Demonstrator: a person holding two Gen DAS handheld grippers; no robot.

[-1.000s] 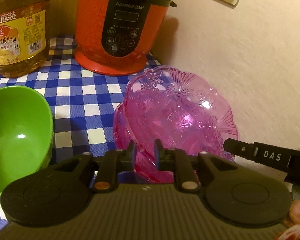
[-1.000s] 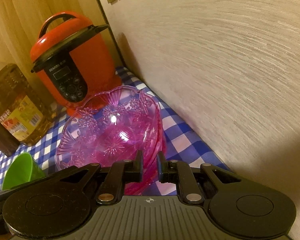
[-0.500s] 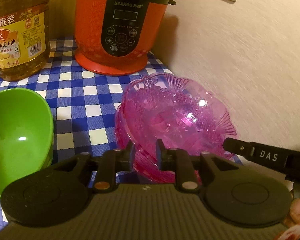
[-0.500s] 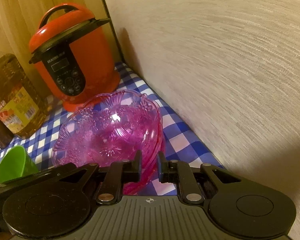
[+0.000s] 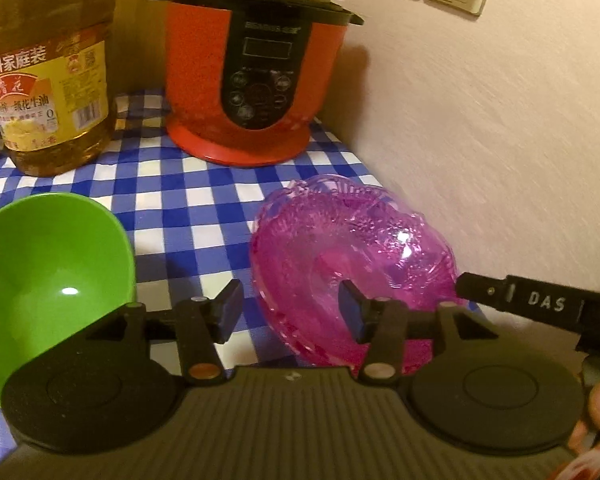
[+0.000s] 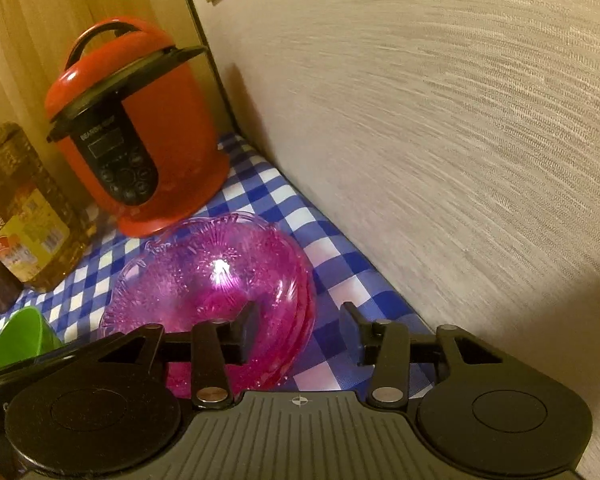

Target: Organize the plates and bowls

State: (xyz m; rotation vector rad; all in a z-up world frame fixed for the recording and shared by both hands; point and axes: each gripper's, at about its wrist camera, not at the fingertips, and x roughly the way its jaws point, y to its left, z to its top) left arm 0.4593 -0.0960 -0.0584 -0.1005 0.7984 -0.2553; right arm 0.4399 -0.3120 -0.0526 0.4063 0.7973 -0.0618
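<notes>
A stack of clear pink patterned plastic bowls [image 5: 352,248] sits on the blue-and-white checked tablecloth [image 5: 188,204] close to the wall; it also shows in the right wrist view [image 6: 216,280]. My left gripper [image 5: 290,312] is open, its jaws straddling the stack's near rim without gripping. My right gripper [image 6: 298,330] is open, its jaws either side of the stack's near right rim. A green bowl [image 5: 48,276] stands at the left, also seen in the right wrist view [image 6: 16,340].
A red electric cooker [image 5: 256,68] stands at the back by the wall corner. A large cooking-oil bottle [image 5: 48,80] stands at the back left. The beige wall [image 6: 440,140] runs along the right side. The right gripper's arm [image 5: 540,304] crosses the left view.
Both grippers opened and let go of the pink bowl, which dropped level onto the stack. Both grippers pulled back slightly.
</notes>
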